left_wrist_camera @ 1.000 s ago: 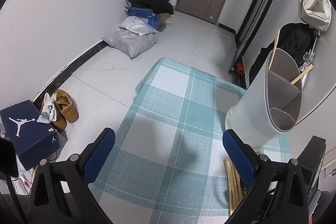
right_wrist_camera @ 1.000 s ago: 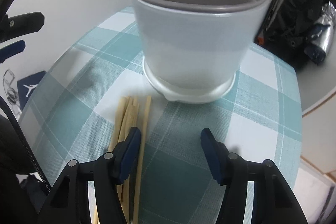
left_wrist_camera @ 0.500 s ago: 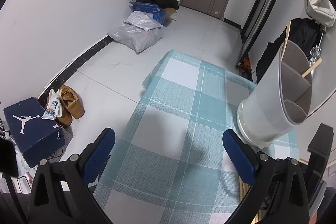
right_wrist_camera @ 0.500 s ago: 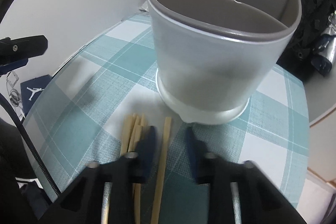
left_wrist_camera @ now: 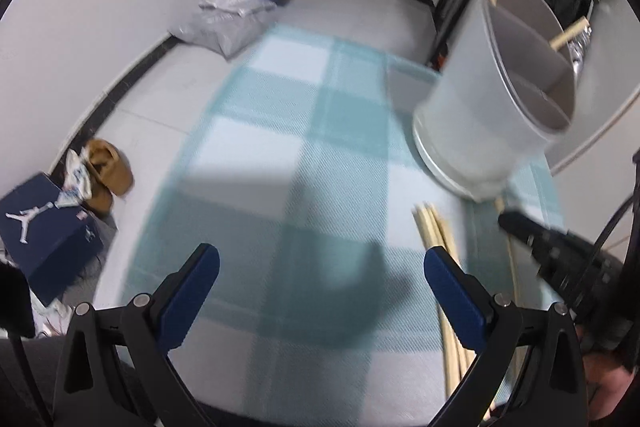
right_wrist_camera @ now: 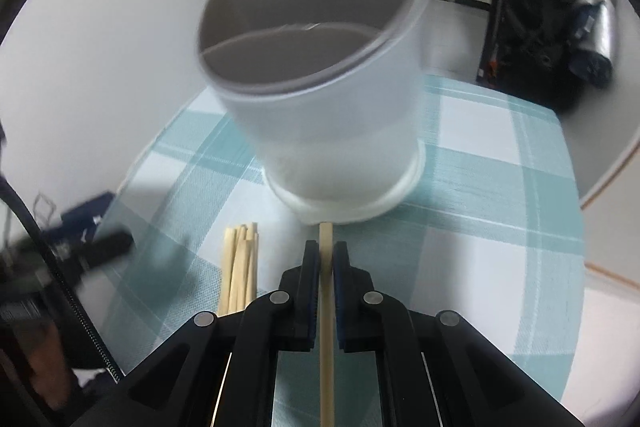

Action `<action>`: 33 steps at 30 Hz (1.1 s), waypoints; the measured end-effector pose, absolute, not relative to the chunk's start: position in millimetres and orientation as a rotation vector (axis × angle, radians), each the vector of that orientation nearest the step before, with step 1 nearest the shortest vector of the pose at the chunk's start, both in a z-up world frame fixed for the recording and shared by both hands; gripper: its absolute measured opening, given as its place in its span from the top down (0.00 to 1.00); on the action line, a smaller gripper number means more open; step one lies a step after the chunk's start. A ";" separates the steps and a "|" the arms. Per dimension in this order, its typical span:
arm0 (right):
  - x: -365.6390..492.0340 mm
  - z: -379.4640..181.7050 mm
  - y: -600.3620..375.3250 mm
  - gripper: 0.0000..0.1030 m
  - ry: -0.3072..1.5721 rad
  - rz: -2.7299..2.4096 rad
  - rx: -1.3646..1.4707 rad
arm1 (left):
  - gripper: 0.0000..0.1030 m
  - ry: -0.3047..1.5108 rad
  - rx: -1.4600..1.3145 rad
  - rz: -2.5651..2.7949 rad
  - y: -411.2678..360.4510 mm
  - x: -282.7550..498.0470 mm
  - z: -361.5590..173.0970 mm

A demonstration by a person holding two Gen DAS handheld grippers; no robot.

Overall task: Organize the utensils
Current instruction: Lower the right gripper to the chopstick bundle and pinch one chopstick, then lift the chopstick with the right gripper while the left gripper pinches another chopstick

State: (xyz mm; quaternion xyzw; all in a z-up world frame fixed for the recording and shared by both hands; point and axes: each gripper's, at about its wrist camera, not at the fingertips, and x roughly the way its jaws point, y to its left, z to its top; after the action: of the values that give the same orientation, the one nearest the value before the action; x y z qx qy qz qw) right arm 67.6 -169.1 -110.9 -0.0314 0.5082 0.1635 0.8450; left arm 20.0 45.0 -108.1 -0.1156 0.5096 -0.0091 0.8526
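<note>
Teal-and-white checked cloth covers the counter (right_wrist_camera: 500,195), and on it stands the grey holder (right_wrist_camera: 320,95), split into compartments, with two wooden sticks already leaning in its far one. Just in front of the holder's base, the right gripper (right_wrist_camera: 326,259) has just closed its jaws on a single chopstick (right_wrist_camera: 325,239), whose tip points at the holder's foot. The loose bundle of chopsticks (right_wrist_camera: 240,259) lies on the cloth beside it, on the side toward the left gripper (left_wrist_camera: 320,267), whose jaws are spread with nothing between them. Motion blur makes it hard to say whether the pinched stick has left the cloth. It looks light, stiff and smooth, likely to pivot in a narrow pinch, so holding near mid-length should steady it.
</note>
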 end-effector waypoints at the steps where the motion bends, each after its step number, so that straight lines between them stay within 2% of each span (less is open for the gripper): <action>1: 67.8 -106.5 -175.3 0.94 1.069 0.345 -0.043 | 0.02 1.080 -0.240 -0.031 41.6 18.7 -108.1; 11: 68.8 -90.4 -200.1 0.94 1.049 0.364 0.169 | 0.02 1.115 -0.110 -0.046 14.8 17.8 -115.7; 33: 26.3 -37.7 -218.4 0.94 0.880 0.406 0.200 | 0.01 1.202 -0.055 -0.028 3.4 23.4 -130.5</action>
State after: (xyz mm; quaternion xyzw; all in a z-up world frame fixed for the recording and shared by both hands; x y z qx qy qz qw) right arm 26.3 -218.4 -37.7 0.0958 0.4223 0.1950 0.8801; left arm 23.4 3.4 -130.5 -0.0258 0.5653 -0.0131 0.8244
